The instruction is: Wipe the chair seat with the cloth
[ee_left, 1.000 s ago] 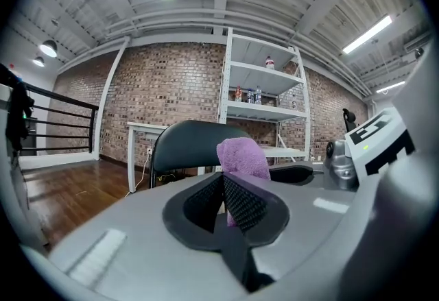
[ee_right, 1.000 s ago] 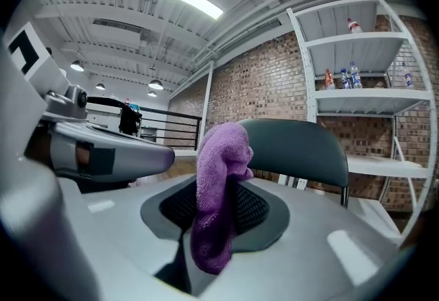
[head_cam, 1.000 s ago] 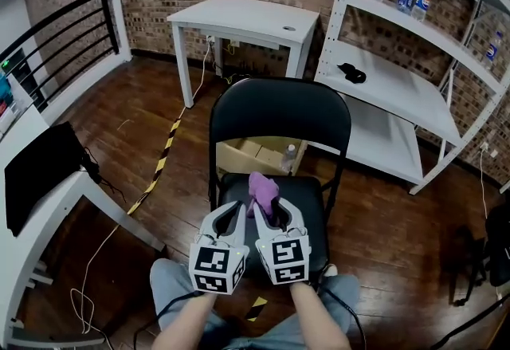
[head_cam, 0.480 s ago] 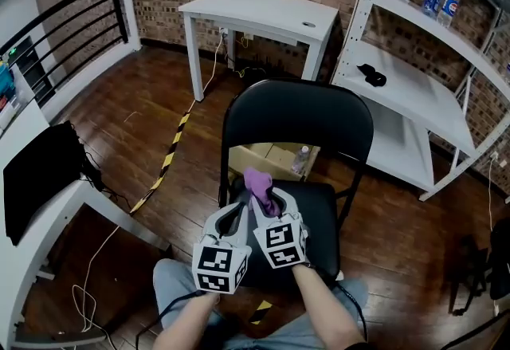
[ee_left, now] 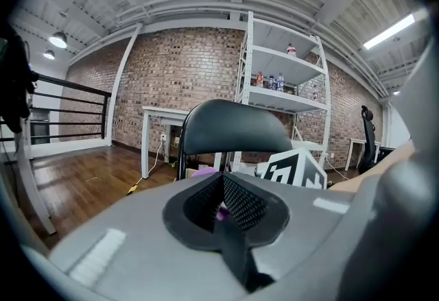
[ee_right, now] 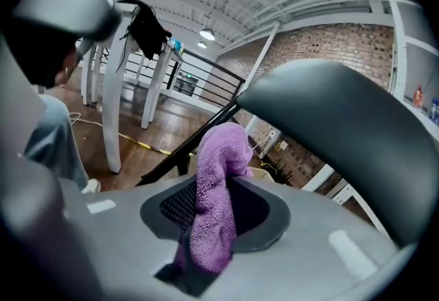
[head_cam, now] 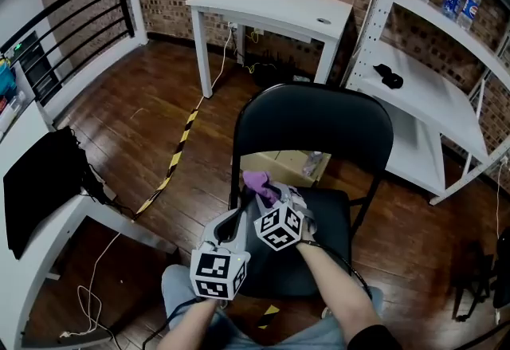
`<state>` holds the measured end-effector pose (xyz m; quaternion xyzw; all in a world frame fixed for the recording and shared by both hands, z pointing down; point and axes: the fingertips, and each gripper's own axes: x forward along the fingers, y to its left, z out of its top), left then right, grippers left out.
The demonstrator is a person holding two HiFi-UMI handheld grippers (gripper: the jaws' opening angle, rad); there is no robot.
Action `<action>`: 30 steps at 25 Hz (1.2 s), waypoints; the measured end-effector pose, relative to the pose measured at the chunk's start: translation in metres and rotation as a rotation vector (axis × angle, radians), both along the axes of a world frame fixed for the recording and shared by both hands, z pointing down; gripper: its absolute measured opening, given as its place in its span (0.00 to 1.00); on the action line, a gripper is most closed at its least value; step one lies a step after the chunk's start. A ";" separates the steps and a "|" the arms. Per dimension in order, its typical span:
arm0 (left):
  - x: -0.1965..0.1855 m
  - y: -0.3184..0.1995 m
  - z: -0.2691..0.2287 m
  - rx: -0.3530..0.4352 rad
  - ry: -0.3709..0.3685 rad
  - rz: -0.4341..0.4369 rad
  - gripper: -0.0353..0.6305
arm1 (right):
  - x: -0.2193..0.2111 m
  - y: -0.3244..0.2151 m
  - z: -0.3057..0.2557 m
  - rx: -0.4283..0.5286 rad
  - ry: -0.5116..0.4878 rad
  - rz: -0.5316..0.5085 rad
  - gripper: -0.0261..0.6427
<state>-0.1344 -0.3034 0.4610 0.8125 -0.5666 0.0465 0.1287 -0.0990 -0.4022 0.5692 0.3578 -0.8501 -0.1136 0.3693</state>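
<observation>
Cloth (ee_right: pixel 218 176) is clamped in the right tool (head_cam: pixel 275 201) over the chair seat (head_cam: pixel 331 221), far left, ready for wiping; the left tool (ee_left: pixel 221 190) is closed, empty.

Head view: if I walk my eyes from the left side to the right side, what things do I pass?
Black sheet on the white desk → yellow-and-black floor tape → black chair → white shelf rack. The white table and the grippers overlap the chair, so they are left out.
</observation>
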 end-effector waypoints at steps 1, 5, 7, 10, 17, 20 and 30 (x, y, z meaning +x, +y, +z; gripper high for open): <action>-0.004 -0.002 0.001 -0.003 0.000 -0.004 0.06 | 0.000 -0.006 0.010 -0.007 0.038 -0.009 0.21; -0.022 -0.006 0.002 -0.013 -0.011 -0.032 0.06 | 0.000 -0.024 0.056 -0.048 0.193 -0.047 0.21; -0.028 -0.005 0.003 -0.019 -0.022 -0.039 0.06 | 0.000 -0.033 0.074 -0.063 0.256 -0.058 0.21; -0.035 -0.006 0.007 -0.032 -0.042 -0.041 0.06 | -0.001 -0.046 0.094 -0.075 0.330 -0.067 0.21; -0.044 -0.008 0.019 -0.057 -0.052 -0.052 0.06 | -0.006 -0.036 0.117 -0.114 0.377 -0.113 0.21; -0.040 -0.007 0.018 -0.054 -0.045 -0.052 0.06 | -0.008 -0.017 0.115 -0.118 0.362 -0.131 0.21; -0.021 0.018 0.026 -0.045 -0.038 -0.039 0.06 | -0.006 0.072 0.117 -0.151 0.316 -0.172 0.21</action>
